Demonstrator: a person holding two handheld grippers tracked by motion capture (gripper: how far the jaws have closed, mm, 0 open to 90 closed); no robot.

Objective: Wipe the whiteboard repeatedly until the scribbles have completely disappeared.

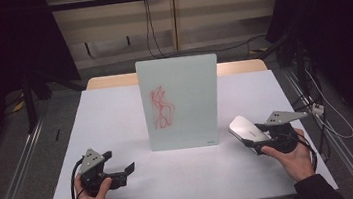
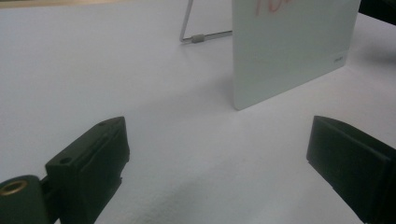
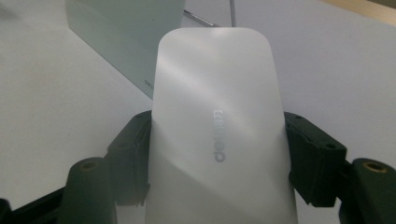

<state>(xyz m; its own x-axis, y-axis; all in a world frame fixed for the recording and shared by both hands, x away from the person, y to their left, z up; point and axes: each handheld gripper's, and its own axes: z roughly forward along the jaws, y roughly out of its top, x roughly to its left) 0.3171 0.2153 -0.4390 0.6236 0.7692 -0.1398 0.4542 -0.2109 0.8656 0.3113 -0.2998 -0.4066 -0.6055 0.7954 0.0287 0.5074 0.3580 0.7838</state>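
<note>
On the tabletop, right gripper clamps a white eraser, poised to wipe the scribbled whiteboard; left gripper waits, jaws open, empty.

I see a smooth, satin silvery eraser in matt black plastic tool pads, a glossy whiteboard, and a matt white bench.

We see the whiteboard standing upright mid-table, the left gripper before it to the left, the eraser to its right.
</note>
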